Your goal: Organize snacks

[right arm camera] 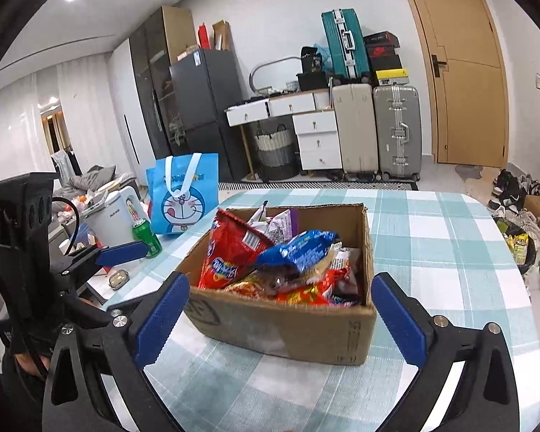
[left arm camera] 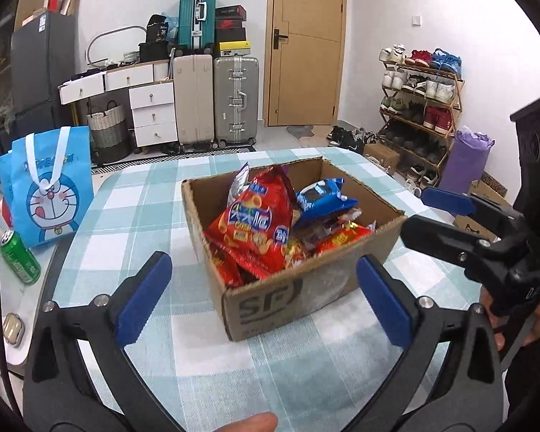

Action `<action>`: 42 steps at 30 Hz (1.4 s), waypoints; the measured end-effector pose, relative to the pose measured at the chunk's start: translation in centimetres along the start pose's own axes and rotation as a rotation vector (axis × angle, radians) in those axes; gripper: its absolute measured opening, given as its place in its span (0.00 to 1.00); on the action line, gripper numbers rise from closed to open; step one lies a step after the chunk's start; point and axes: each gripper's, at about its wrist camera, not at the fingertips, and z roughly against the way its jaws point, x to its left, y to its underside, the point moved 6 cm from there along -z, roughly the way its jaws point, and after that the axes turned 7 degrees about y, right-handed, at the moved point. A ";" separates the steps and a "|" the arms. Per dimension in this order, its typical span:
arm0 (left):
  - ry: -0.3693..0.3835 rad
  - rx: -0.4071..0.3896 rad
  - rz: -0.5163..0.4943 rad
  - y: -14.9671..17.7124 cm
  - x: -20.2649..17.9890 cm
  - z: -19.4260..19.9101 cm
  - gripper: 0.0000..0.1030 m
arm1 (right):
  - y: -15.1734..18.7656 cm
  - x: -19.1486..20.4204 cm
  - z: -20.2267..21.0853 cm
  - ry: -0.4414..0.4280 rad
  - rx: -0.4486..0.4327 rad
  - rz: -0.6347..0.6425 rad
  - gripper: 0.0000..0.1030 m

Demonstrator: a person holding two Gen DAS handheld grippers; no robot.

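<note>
**Both Grippers Stand Wide Before a Brimming Snack Box**

From left to right on the checked cloth of the counter [left arm camera: 133,194]: a blue cartoon tote bag [left arm camera: 50,194] stands at the far-left edge, a green drink can [left arm camera: 19,255] lies tilted just beside it, and the cardboard box [left arm camera: 306,295] sits mid-counter, its long axis running diagonally away in the left wrist view. The left gripper [left arm camera: 266,298] hangs just short of the box's near corner, jaws spread apart with nothing between the blue ribbed pads. The right gripper [right arm camera: 277,320], likewise parted and empty, faces the box's near long wall squarely, so the packets lie ahead of and slightly below both (neither hand looks clearly nearer, though the right has the straighter approach). Inside, a glossy red crinkled snack bag [left arm camera: 259,223] leans toward the left wall, and a blue foil biscuit packet [left arm camera: 324,198] rests on top to its right, above a jumble of smaller red and yellow wrappers. The soft, slippery packets will likely deform under a pinch; the matte box is rigid.
</note>
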 end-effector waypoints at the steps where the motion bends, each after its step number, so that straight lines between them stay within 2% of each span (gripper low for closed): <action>1: 0.001 -0.006 0.004 0.3 0.1 0.5 0.99 | 0.2 0.0 0.2 -0.005 -0.007 -0.004 1.00; 6: -0.015 -0.050 0.024 1.7 0.6 2.8 0.99 | 1.2 0.0 1.7 0.004 -0.058 0.001 1.00; 12: -0.021 -0.067 0.036 3.5 1.4 3.9 0.99 | 2.4 -0.3 3.1 -0.009 -0.096 -0.004 1.00; 26: -0.035 -0.087 0.051 5.7 1.4 2.8 0.99 | 4.2 -0.5 4.4 -0.016 -0.140 0.006 1.00; 42: -0.049 -0.129 0.027 6.3 1.7 2.2 0.99 | 5.0 0.2 3.6 0.017 -0.166 0.041 1.00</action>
